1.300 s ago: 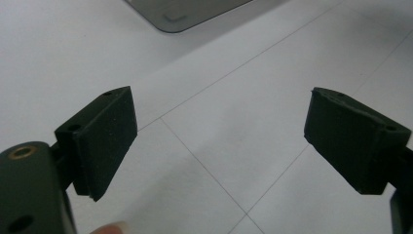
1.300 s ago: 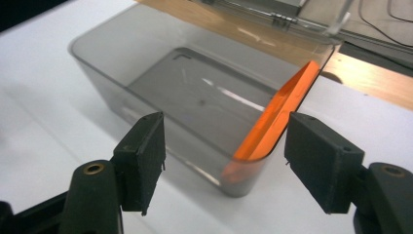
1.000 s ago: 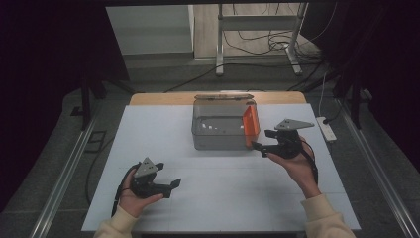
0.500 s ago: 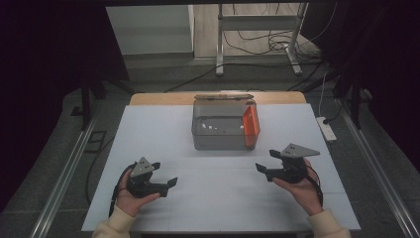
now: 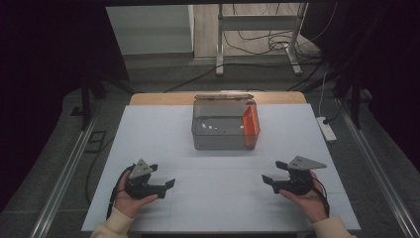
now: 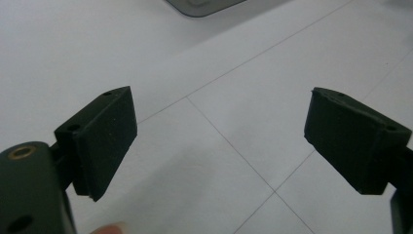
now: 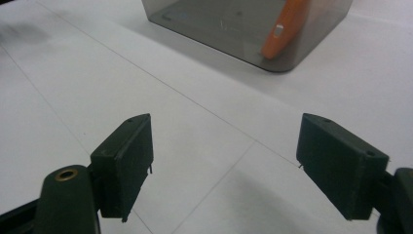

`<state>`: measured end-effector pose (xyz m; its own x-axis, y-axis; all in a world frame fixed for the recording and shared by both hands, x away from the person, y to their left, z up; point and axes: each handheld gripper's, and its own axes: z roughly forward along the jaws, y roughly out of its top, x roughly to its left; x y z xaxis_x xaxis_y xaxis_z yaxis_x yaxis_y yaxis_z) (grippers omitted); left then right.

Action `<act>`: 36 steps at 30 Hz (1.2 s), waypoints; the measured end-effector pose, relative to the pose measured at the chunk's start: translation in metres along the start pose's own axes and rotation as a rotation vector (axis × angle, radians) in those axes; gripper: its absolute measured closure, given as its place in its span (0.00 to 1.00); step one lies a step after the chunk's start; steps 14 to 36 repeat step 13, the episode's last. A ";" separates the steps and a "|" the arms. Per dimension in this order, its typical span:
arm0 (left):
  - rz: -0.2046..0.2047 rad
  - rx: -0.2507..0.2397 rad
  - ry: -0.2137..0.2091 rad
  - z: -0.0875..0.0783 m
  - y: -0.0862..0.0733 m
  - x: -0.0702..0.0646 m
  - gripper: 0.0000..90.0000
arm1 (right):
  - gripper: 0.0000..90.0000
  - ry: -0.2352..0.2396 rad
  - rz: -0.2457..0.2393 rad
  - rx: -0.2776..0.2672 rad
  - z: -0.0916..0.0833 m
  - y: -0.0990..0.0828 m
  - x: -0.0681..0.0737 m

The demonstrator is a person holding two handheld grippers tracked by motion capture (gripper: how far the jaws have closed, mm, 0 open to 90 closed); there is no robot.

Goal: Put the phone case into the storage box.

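**Grey box mid-table, both grippers empty**

Grey box [image 5: 224, 128] sits mid-table, well apart from both grippers. Right gripper view reveals its orange latch [image 7: 284, 27]. Right gripper [image 5: 273, 174], jaws just widened, and left gripper [image 5: 163, 178] gape, holding nothing.

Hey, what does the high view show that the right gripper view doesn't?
High view alone: both hands, the left gripper low on the left side of the white table, a hinged lid standing open behind the grey box, and cables on the floor beyond the table.
Right gripper view alone: a close look along the right gripper, its jaws wide apart with bare table between them.
Both: the grey box, its orange latch on the right end, and the table.
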<state>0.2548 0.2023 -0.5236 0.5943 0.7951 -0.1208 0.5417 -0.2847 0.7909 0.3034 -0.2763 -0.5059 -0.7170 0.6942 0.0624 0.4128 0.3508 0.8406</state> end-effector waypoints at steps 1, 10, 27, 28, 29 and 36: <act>0.000 0.002 -0.001 0.000 0.000 0.000 0.13 | 0.24 0.000 -0.003 -0.001 0.000 0.000 0.000; 0.015 0.015 0.003 0.002 -0.001 -0.001 0.13 | 0.24 0.001 0.000 -0.007 0.001 0.000 -0.001; 0.016 0.017 0.002 0.003 -0.001 -0.002 0.13 | 0.24 0.004 0.003 -0.021 0.000 0.000 -0.001; 0.016 0.017 0.002 0.003 -0.001 -0.002 0.13 | 0.24 0.004 0.003 -0.021 0.000 0.000 -0.001; 0.016 0.017 0.002 0.003 -0.001 -0.002 0.13 | 0.24 0.004 0.003 -0.021 0.000 0.000 -0.001; 0.016 0.017 0.002 0.003 -0.001 -0.002 0.13 | 0.24 0.004 0.003 -0.021 0.000 0.000 -0.001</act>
